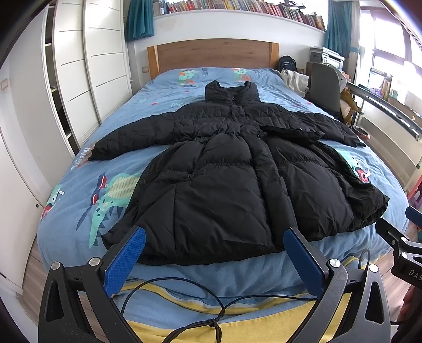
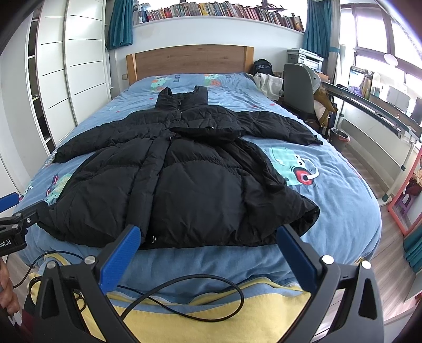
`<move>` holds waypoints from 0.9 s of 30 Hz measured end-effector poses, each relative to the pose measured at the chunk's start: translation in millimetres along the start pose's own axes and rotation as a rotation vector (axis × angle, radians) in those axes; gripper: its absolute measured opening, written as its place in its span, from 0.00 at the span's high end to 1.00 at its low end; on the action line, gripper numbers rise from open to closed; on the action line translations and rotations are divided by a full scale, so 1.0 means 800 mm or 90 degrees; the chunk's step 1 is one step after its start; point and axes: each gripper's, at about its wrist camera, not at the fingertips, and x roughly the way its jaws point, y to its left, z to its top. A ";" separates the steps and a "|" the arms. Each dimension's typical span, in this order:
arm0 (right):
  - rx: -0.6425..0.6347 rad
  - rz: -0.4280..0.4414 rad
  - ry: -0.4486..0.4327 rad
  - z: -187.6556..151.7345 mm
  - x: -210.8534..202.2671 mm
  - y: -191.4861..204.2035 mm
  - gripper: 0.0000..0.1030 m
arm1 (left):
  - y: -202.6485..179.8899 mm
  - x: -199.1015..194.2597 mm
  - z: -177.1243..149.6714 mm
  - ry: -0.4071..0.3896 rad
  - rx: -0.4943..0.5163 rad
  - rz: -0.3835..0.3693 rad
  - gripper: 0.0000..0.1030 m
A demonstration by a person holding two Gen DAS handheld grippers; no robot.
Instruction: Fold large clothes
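Bright daylight from windows (image 1: 390,50) right of the tool, blown out to white glare. Focus sharp centrally; strong fisheye bending and dark vignette at edges. Shadows soft.

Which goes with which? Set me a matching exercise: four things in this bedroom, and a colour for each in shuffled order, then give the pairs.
Things:
1. coat
2. bedcover
3. headboard
4. curtain

Colours:
A. teal
B. black
C. light blue with cartoon prints
D. wood brown

Pairs: 1-B, 2-C, 3-D, 4-A
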 end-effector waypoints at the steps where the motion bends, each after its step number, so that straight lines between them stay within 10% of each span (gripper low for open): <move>1: 0.000 0.000 0.000 0.000 0.000 0.000 0.00 | 0.000 0.000 0.000 0.001 0.000 0.000 0.01; 27: 0.000 0.000 0.000 -0.001 -0.001 -0.002 0.00 | 0.005 0.001 0.000 0.002 -0.023 -0.008 0.01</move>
